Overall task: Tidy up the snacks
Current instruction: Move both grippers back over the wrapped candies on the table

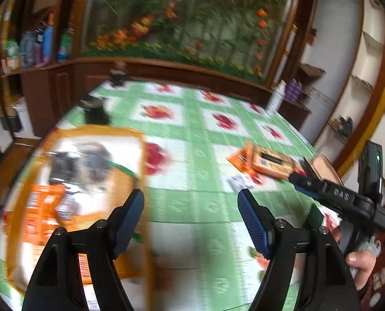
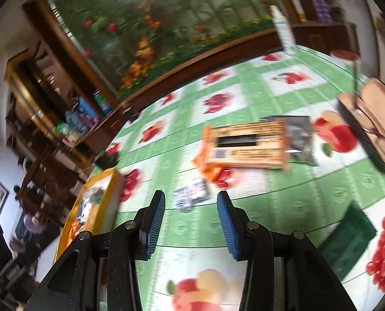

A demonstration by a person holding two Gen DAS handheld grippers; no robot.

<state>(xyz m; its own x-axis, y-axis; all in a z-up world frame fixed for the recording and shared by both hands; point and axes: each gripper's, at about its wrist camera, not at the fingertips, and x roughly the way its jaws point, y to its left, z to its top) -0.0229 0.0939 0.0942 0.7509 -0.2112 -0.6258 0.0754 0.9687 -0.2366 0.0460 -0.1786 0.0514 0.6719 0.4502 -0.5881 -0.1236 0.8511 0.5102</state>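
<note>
both tongs released, empty: left tongs (image 1: 191,223) beside orange tray (image 1: 140,140); right tongs (image 2: 191,223) facing small packet (image 2: 191,197). between picks; next, likely grasp packet ahead.

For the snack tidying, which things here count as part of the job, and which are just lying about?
Job: orange-rimmed tray already holding packets; orange snack box; dark foil packet; small white packet.

Lying about: brush with wooden handle; dark green cloth; white bottle.
</note>
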